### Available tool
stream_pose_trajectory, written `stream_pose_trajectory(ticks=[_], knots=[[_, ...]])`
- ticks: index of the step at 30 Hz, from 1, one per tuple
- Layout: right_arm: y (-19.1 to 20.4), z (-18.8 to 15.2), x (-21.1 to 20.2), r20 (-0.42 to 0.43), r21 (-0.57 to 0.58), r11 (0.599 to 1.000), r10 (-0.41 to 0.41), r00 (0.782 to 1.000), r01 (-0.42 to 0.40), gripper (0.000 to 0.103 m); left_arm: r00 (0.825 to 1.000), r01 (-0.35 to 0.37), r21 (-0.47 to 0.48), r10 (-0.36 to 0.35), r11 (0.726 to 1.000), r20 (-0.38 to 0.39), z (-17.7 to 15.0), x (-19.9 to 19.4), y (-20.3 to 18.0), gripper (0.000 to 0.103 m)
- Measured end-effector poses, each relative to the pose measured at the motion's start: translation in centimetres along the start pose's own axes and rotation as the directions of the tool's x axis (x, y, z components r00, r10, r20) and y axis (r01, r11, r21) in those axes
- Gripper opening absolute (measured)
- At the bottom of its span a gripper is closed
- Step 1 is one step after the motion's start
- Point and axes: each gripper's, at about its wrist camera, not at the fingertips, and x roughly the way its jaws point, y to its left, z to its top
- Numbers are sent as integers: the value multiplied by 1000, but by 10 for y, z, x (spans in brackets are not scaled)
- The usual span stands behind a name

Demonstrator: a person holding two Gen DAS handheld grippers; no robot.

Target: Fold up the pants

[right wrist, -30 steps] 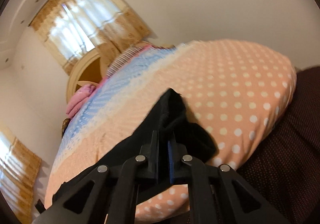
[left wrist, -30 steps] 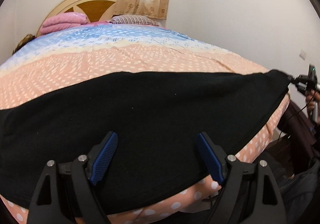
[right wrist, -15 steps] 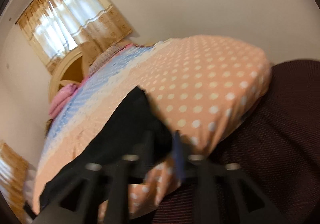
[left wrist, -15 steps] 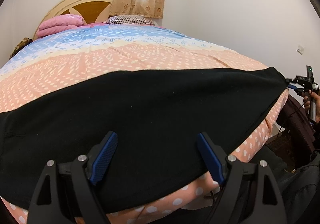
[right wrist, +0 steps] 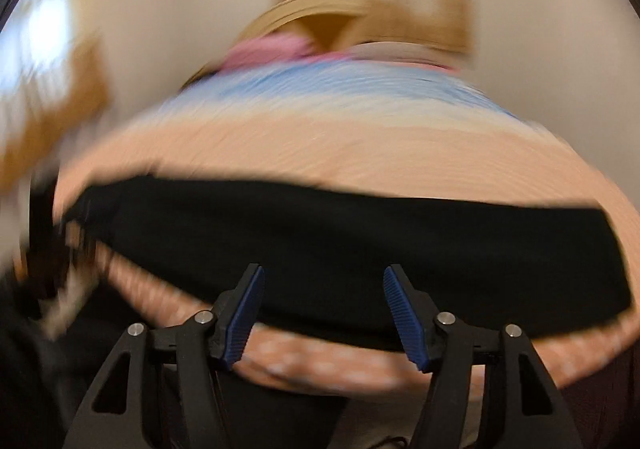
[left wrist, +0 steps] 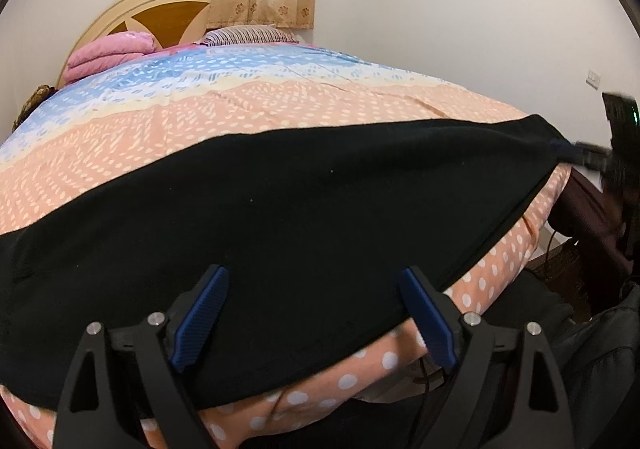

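— What does your left camera give you?

— My left gripper point(left wrist: 316, 315) has its jaws spread wide and holds nothing. Its blue pads point(left wrist: 202, 323) hover over the near edge of the pants point(left wrist: 280, 233), which lie as one long black band across the foot of the bed point(left wrist: 240, 121). I judge they are spread flat like that so the next fold has a smooth start. Far off at the right end of the cloth I see my right gripper point(left wrist: 580, 153), small and blurred, right at the corner of the fabric. From here I cannot tell whether it is pinching that corner or only sitting beside it.

— And the right camera?

— That one settles it: the right gripper point(right wrist: 324, 313) has its jaws well apart with empty air between them, so it grips nothing. The whole picture is smeared, so I take it that hand is swinging. The pants point(right wrist: 340, 249) run side to side ahead of it on the bed point(right wrist: 340, 141).

— What does each view add?

— The left one is sharp: pillows point(left wrist: 108, 57) and headboard point(left wrist: 160, 17) well beyond the cloth, a dark chair point(left wrist: 588, 217) past the bed's corner. The right one shows the pants' other end and its own open jaws, which the left cannot make out.

— Next?

— Probably each gripper takes an edge. Loose cloth may slip or bunch.
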Motion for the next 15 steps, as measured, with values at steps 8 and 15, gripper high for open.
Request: stream_pose_trajectory(ticks=[8,15], knots=[[61,-3,59,-74,-270,963,-35,997,13,36,1000,13,-13,-13,1000,3,-1,-1,2,91],[61,-6,54,-106,-267,963,5,994,-33,3,999,33,-31,-33,999,1,0,-2,4,91]])
